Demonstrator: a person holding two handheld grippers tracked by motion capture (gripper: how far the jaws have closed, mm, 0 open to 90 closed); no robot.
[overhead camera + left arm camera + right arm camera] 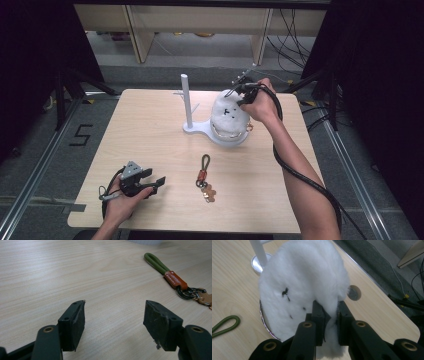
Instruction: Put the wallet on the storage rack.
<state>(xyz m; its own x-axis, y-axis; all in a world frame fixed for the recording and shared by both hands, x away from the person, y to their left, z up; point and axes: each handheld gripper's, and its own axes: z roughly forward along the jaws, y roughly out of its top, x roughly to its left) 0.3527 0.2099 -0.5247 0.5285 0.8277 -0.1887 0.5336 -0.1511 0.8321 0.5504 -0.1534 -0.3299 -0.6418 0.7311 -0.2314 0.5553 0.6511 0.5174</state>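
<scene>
White fluffy plush is seen on the far right part of the worktop, resting over the round white base of a stand whose upright white post rises just to its left. Small black marks are scattered across the plush's fur. A fold of that fur at the plush's right edge is clamped between the fingers of the right gripper, which is brought in from above and behind by the person's right hand; a black cable is trailed back along the forearm. A round hole in the worktop is visible just beyond the plush in the right gripper view. Nearer the person, well apart from the plush, a keychain with a green cord loop, an orange tag and tan charms is laid flat at mid-worktop. At the near left, the left gripper is held low over bare wood, its fingers spread wide apart with nothing between them, the keychain lying off to its right.
</scene>
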